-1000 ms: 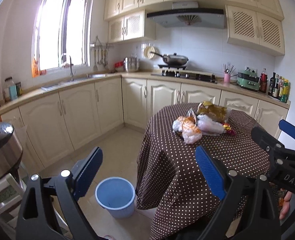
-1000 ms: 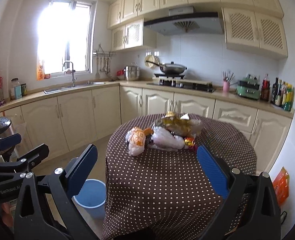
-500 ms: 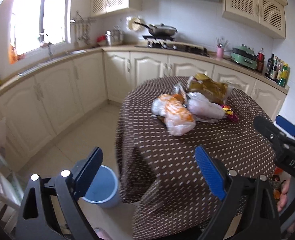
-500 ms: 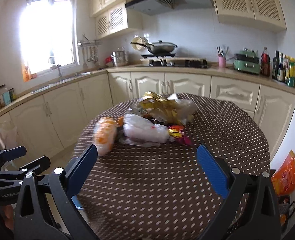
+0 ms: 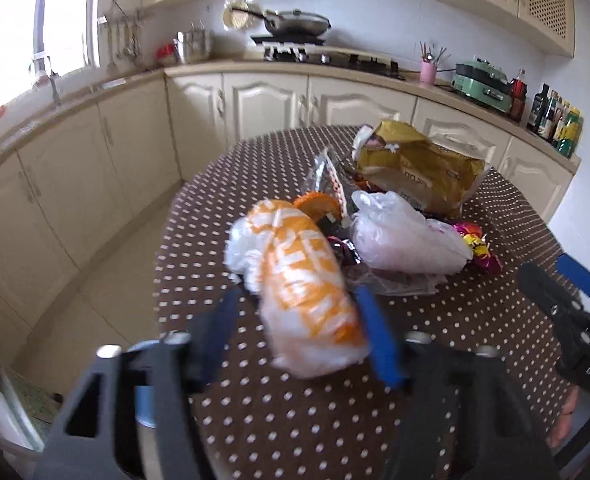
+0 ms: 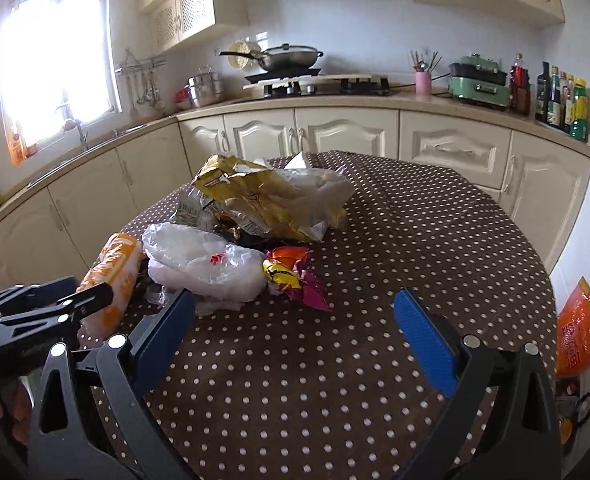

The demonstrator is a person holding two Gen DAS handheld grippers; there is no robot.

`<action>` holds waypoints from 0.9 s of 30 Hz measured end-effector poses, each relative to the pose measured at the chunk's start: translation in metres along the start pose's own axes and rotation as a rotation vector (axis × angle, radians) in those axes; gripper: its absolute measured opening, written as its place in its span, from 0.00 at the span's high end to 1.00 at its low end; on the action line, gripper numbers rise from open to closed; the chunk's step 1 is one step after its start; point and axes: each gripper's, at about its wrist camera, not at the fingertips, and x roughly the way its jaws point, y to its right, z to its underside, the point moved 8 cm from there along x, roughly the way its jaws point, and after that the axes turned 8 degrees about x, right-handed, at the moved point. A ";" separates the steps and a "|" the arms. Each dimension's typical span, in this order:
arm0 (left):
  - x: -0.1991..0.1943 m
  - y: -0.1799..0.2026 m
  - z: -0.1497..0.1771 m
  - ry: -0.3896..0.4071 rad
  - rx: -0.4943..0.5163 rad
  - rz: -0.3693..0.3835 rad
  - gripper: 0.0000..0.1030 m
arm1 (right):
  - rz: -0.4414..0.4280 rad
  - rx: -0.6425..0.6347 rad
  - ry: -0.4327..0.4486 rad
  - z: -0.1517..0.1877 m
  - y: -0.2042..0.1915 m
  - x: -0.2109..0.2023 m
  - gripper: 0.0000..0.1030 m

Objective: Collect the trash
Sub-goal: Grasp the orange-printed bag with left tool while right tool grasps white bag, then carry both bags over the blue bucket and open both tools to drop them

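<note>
A pile of trash lies on the round table with the brown dotted cloth (image 5: 295, 420). An orange-and-white plastic bag (image 5: 303, 280) lies nearest. My left gripper (image 5: 299, 320) is around it with its blue fingers on both sides, narrower than before; the image is blurred, and I cannot tell if they press it. Behind it lie a white plastic bag (image 5: 407, 236), a gold snack bag (image 5: 419, 168) and small bright wrappers (image 5: 475, 244). My right gripper (image 6: 295, 328) is open and empty above the cloth (image 6: 335, 360), just short of the white bag (image 6: 203, 260) and wrappers (image 6: 291, 272).
A blue bin (image 5: 147, 404) shows on the floor behind my left gripper. Kitchen cabinets and counter (image 6: 335, 120) run behind the table. An orange bag (image 6: 575, 328) is on the floor to the right. My left gripper shows in the right wrist view (image 6: 55, 300).
Both grippers moved forward over the table. My left gripper reached the orange-and-white bag and its fingers have come closer together around it. My right gripper stays open.
</note>
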 end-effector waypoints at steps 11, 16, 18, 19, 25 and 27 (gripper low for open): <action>-0.046 -0.019 -0.016 0.186 -0.086 0.083 0.74 | -0.072 -0.206 -0.041 -0.009 -0.068 0.029 0.07; -0.064 -0.033 -0.010 0.215 -0.089 0.059 0.74 | -0.058 -0.306 -0.086 -0.008 -0.095 0.057 0.46; -0.071 -0.039 -0.006 0.219 -0.095 0.059 0.74 | -0.051 -0.316 -0.119 -0.006 -0.096 0.066 0.76; -0.075 -0.044 -0.004 0.223 -0.098 0.058 0.74 | -0.053 -0.304 -0.123 -0.007 -0.093 0.065 0.81; -0.099 -0.067 0.005 0.264 -0.134 0.068 0.74 | -0.051 -0.238 0.016 -0.041 -0.080 0.026 0.98; -0.106 -0.073 0.007 0.277 -0.142 0.077 0.74 | -0.058 -0.213 0.065 -0.056 -0.079 0.010 0.98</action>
